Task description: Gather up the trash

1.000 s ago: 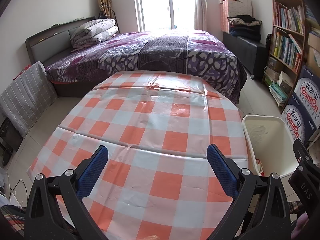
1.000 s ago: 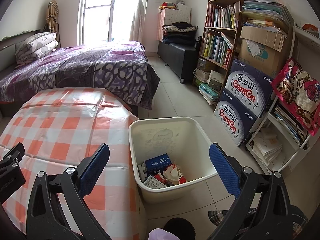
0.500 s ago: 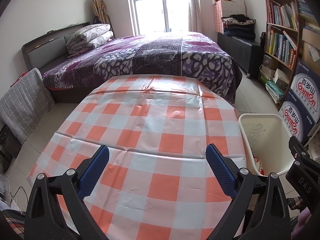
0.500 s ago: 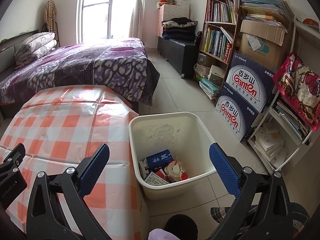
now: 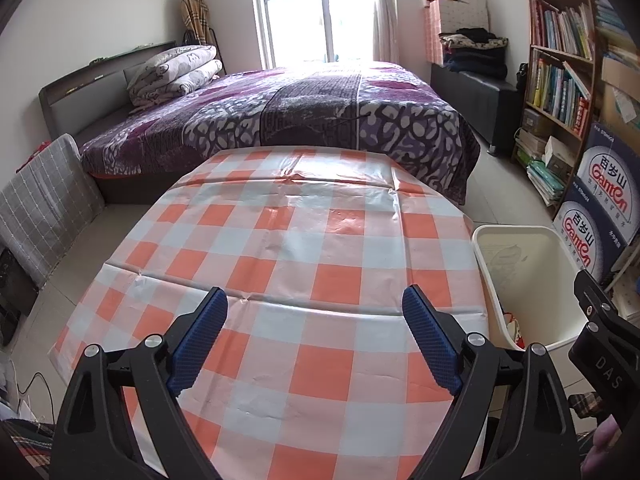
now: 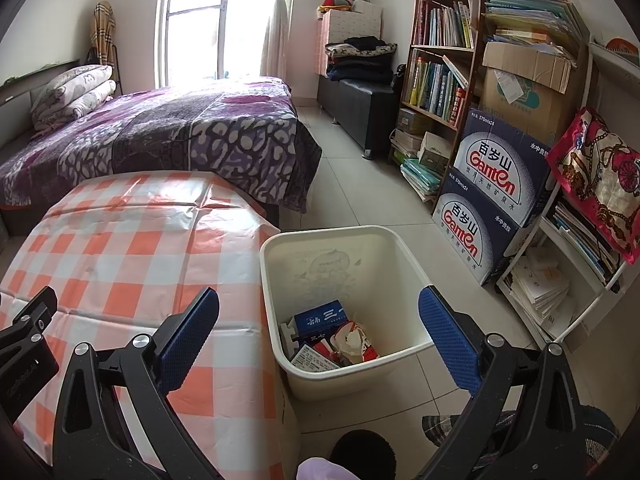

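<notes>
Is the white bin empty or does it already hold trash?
Not empty: the white bin holds a blue carton and crumpled wrappers at the bottom.

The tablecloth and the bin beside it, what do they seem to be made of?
The tablecloth looks like thin plastic sheet: it is glossy, catches window glare and keeps sharp fold creases. The bin looks like moulded plastic: cream, smooth, with thin walls, rounded corners and a rolled rim. Neither can be confirmed by sight alone.

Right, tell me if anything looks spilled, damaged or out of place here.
Nothing stands out. The orange-and-white checked tablecloth lies creased but bare, and the trash sits inside the white plastic bin beside it, a blue carton among it.
</notes>
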Motion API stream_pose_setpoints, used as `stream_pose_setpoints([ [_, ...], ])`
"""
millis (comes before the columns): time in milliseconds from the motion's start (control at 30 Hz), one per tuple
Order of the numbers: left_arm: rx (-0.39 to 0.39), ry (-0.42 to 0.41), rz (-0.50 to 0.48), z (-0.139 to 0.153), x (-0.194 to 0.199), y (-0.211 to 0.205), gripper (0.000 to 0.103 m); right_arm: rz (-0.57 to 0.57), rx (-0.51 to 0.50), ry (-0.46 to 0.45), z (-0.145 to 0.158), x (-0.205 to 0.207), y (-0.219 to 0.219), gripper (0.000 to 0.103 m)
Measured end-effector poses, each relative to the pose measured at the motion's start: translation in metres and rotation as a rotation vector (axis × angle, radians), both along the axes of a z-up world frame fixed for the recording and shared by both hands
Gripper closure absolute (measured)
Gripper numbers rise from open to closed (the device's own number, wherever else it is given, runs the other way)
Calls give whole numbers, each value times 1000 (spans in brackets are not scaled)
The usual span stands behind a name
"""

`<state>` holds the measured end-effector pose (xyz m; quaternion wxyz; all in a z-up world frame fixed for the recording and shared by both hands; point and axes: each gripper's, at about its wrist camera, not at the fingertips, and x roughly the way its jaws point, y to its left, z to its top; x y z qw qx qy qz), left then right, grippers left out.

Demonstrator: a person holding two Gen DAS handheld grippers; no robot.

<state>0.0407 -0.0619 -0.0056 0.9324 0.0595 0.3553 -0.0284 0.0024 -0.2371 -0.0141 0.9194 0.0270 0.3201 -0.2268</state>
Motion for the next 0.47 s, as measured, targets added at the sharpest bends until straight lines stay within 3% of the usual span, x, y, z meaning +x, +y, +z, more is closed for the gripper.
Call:
stream_pose_setpoints([
  [233,-3,15,1,-2,1,-1,8,8,-3,-5,1,1,4,7],
  [467,-3,27,3,-4,2,-1,7,14,-3,-2,3,2,8,7],
])
